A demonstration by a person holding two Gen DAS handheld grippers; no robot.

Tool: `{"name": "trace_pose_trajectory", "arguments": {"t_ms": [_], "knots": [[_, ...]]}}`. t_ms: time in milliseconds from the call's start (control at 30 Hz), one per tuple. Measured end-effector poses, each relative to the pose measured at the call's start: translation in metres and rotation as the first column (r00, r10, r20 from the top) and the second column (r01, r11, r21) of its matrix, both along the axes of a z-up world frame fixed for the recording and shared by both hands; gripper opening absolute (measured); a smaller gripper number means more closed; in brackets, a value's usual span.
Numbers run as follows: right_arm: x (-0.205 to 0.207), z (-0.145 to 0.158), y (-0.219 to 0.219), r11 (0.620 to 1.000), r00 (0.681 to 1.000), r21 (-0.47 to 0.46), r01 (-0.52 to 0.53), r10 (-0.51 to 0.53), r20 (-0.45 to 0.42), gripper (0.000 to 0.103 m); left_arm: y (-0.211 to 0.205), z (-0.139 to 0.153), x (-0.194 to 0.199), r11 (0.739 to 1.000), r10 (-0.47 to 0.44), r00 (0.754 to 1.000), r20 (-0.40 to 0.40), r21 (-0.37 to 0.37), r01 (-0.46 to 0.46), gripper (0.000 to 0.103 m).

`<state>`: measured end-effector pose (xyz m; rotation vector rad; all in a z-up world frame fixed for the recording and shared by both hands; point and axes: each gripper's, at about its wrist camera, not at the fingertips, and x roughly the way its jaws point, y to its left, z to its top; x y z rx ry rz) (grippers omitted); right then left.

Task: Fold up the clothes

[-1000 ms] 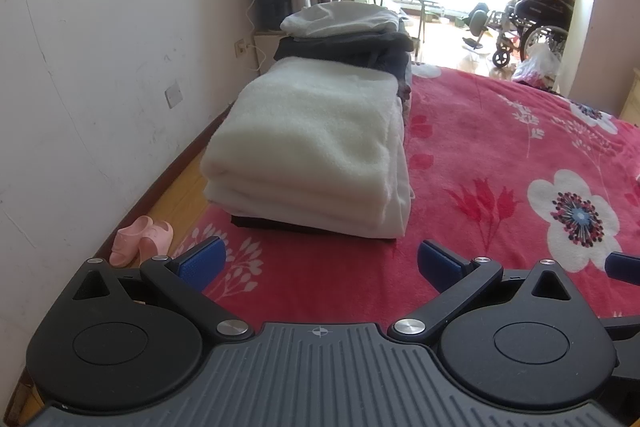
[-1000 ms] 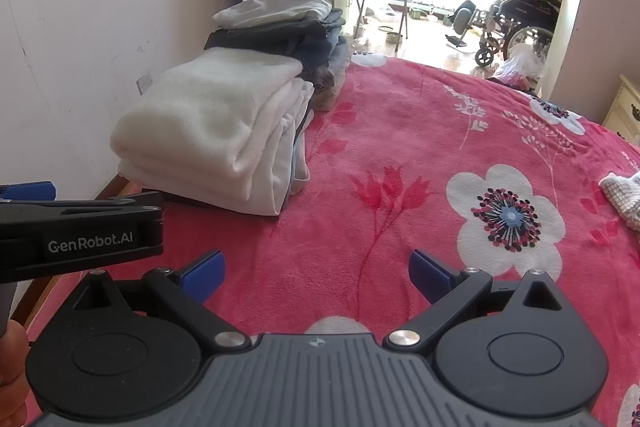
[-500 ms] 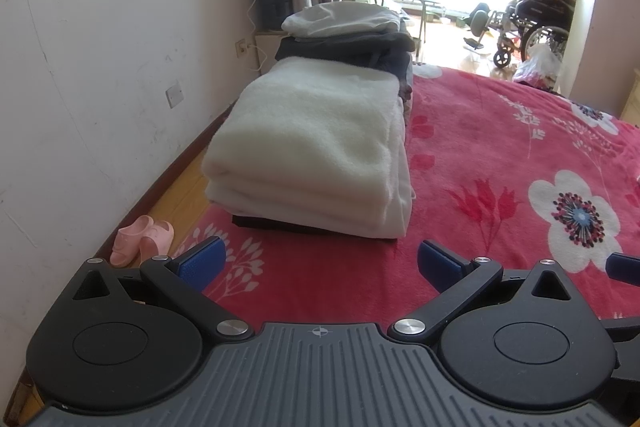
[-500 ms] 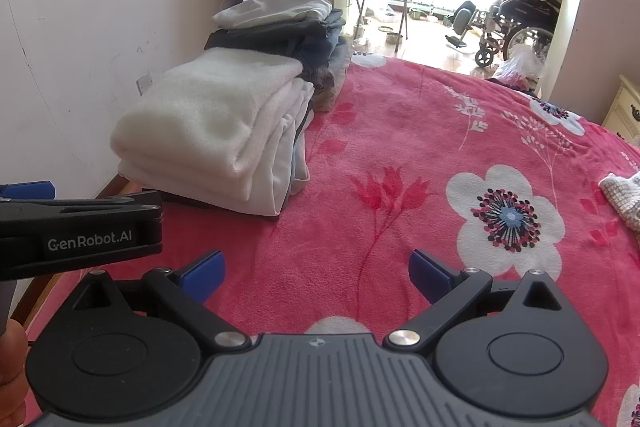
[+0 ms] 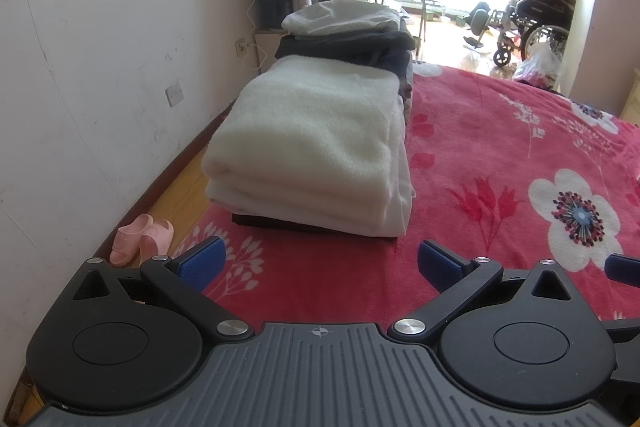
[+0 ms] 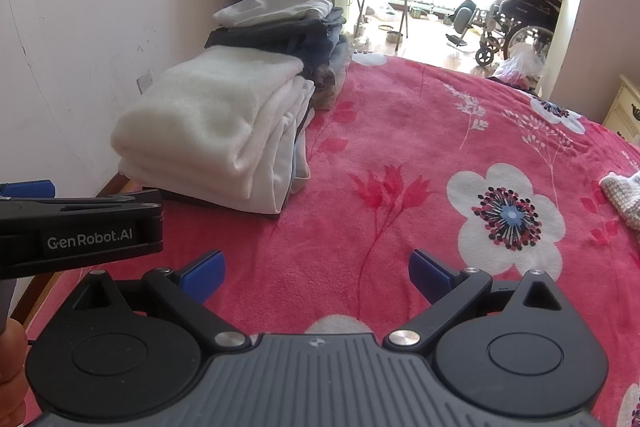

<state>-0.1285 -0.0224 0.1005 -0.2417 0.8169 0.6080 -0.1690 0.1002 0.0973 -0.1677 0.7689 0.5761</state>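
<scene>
Fingers on both grippers spread wide, nothing between them. Left gripper hovers low over the bed, blue fingertips apart and touching no cloth, only red floral blanket showing in the gap. Right gripper same story, blue fingertips wide apart, empty, held over the blanket just beside the left one, whose black body marked GenRobot.AI shows at the left edge of the right wrist view. Folded clothes sit along the left edge of the bed next to the wall: white folded stack nearest, thick fleecy layers on top of a thin dark piece at the bottom, well ahead of the left gripper and not touched by it. Behind that and touching it, a second pile of dark grey garments with a pale grey one on top. In the right wrist view the white folded stack lies ahead and to the left of the right gripper, apart from it. Small knitted pale item lies at the right edge of the bed, only partly in view. Pink slippers on the wooden floor by the wall. Wheelchair in the bright room beyond the bed. Part of a hand shows at bottom left of the right wrist view.
</scene>
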Motion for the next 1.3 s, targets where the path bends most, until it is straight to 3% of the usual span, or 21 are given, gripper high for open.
{"name": "trace_pose_trajectory", "arguments": {"t_ms": [1300], "knots": [[0.0008,-0.0027,0.0012,1.0,1.0,-0.005,0.005,-0.005,-0.011,0.101,0.001,-0.0006,-0.0016,1.0,0.008,1.0,0.002,-0.002,-0.008,0.103]]}}
